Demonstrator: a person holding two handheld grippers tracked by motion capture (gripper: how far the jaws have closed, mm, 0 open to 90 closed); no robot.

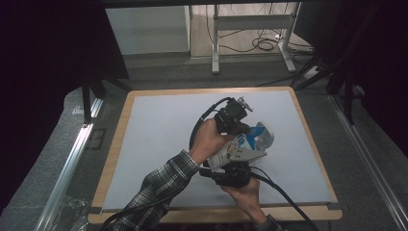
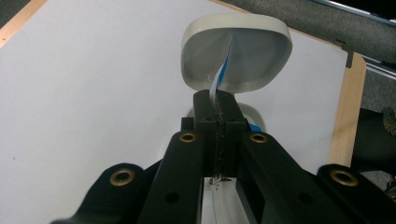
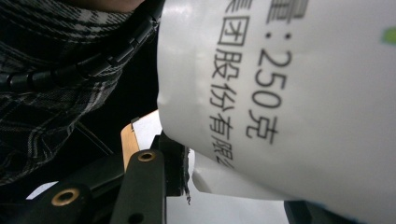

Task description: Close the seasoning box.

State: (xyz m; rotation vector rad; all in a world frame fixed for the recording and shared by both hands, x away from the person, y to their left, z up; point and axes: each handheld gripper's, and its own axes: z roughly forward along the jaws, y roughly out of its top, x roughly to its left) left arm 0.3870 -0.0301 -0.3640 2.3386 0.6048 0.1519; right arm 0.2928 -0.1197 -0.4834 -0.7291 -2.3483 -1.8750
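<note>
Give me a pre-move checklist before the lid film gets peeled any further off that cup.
1. Left tool clamped on the film: ok, jaws pinched tight on the strip.
2. Right tool holding the cup: ok, the cup wall sits between its jaws.
3. Film partly lifted from the rim: ok, the strip rises from the opening.
4. Cup contents: cannot tell, inside looks pale and bare from the left gripper view.
5. Cup above the table mat: ok, held near the middle.
6. Cable free of the cup: ok.
</note>
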